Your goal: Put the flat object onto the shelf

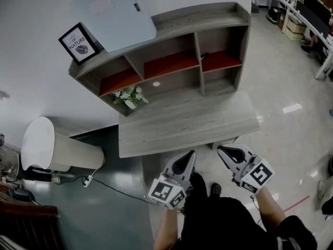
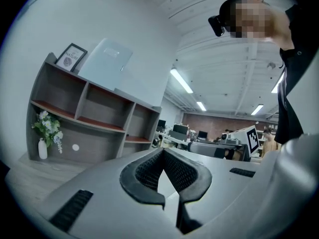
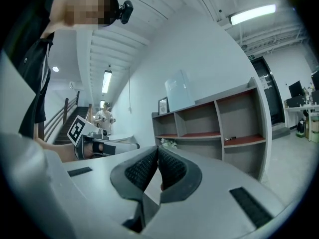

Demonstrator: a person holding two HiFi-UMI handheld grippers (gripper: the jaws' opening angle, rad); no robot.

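A: Where's the board (image 1: 112, 14)?

B: On top of the shelf (image 1: 208, 22), stood on its edge and tilted against the wall, just beside the frame (image 1: 79, 43). I can't tell whether the two touch

A: So which step is this?

B: I'd say the placing is done. Both hands are low, by the near edge of the table (image 1: 182, 124) and well apart from the board

A: And the grippers?

B: The left gripper (image 1: 191, 153) is clenched, pads meeting at the tips with nothing between them. The right gripper (image 1: 220, 150) is the same, closed and empty

A: What does the next move call for, then?

B: Little, in my view. At most a look at how the board leans: one lower corner seems to reach past the front of the top, so a nudge might tip it. To touch it again, either hand would have to open and reach up across the table

A: Anything in the way?

B: The table top is bare. The flowers (image 1: 130, 95) sit in the lower left bay, a small dark thing (image 1: 204, 55) lies in the right red bay, and both are clear of the board. The frame is the only close neighbour. On the floor to the left there's a white cylinder (image 1: 52, 147) and a cable (image 1: 104, 184), away from the hands
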